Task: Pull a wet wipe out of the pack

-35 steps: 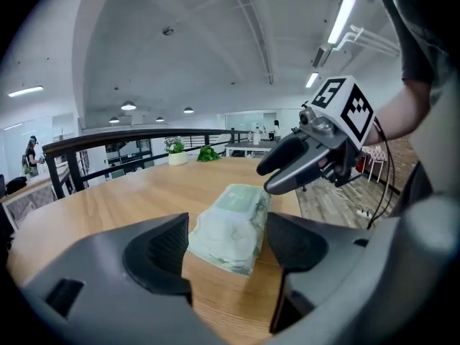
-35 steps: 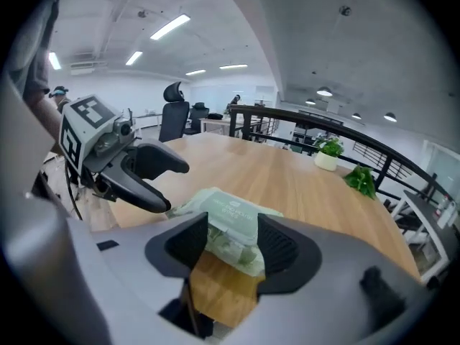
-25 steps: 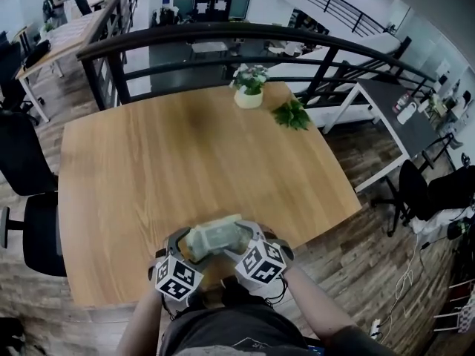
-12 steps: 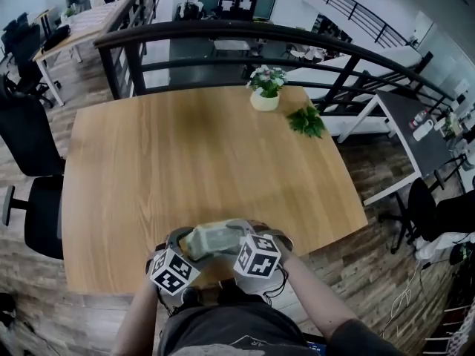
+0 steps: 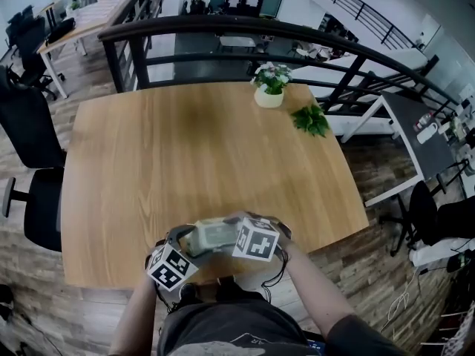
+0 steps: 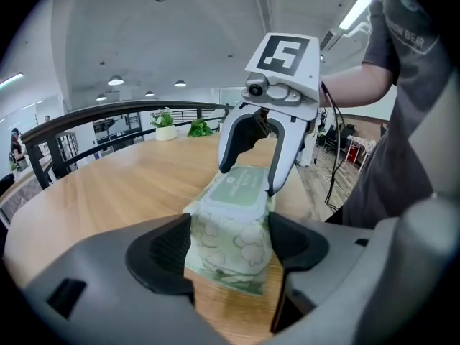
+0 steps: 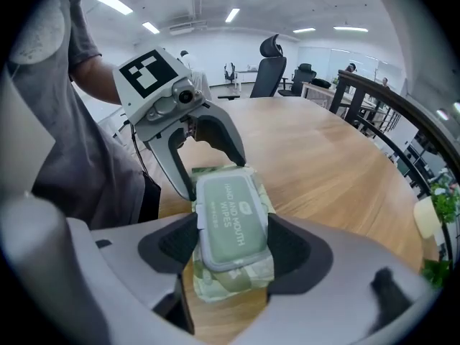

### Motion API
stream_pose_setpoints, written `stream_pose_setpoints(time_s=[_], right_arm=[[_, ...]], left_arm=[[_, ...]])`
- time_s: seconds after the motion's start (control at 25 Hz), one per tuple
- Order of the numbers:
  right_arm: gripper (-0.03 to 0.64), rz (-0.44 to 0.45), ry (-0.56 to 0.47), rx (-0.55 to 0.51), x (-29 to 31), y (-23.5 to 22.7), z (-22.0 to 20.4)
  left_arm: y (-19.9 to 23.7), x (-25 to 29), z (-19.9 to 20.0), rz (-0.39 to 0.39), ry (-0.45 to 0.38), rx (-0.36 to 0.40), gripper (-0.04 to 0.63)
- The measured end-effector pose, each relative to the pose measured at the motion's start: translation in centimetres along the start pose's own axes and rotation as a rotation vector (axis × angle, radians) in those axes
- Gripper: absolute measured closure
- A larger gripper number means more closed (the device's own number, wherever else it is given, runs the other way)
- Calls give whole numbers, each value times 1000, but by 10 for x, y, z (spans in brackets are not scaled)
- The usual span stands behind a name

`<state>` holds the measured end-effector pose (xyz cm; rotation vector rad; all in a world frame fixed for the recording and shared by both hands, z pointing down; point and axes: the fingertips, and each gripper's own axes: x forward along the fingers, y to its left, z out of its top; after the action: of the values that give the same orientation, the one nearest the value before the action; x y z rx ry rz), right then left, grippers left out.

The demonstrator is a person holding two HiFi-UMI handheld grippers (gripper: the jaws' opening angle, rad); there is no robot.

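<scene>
Wet wipes pack [image 5: 213,236] sits at the 6 o'clock edge of the wooden table [image 5: 185,147], lid shut. Left gripper [image 6: 228,246] clamps its 9 o'clock end; the jaws have just been closing onto it and stand wide. Right gripper [image 7: 231,249] clamps the 3 o'clock end, also wide. Potted plant [image 5: 270,87] and green sprig [image 5: 310,119] are at 1 o'clock, far edge.

I log the wipes pack [image 5: 214,236] at the near edge of the counter [image 5: 185,147]. Its left end sits between the jaws of the left tool [image 6: 230,243], which have just been closing on it. Its right end sits between the jaws of the right tool [image 7: 231,246]. The tools face each other. Potted plant [image 5: 270,86] at the far edge, leafy sprig [image 5: 310,119] just right of it. Railing [image 5: 223,32] behind the counter. Office chairs [image 5: 30,136] to the left, a desk [image 5: 415,136] to the right.
</scene>
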<state>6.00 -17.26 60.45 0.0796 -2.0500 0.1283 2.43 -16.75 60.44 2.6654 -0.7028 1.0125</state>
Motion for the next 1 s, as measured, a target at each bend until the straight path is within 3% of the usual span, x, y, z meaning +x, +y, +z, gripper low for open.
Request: stream_pose_setpoints(time_s=[0.76,0.92,1.0], right_arm=[[316,99,-36,84,-2,-6,2],[343,176,-129,202,-11,-6,8],[351,162,-136,183,-13,-4,9]], left_arm=[[2,0,1,18,-23,-24,255],[0,1,-1,17,-9,2,261],[-1,0,-1,22,-8,2,261]])
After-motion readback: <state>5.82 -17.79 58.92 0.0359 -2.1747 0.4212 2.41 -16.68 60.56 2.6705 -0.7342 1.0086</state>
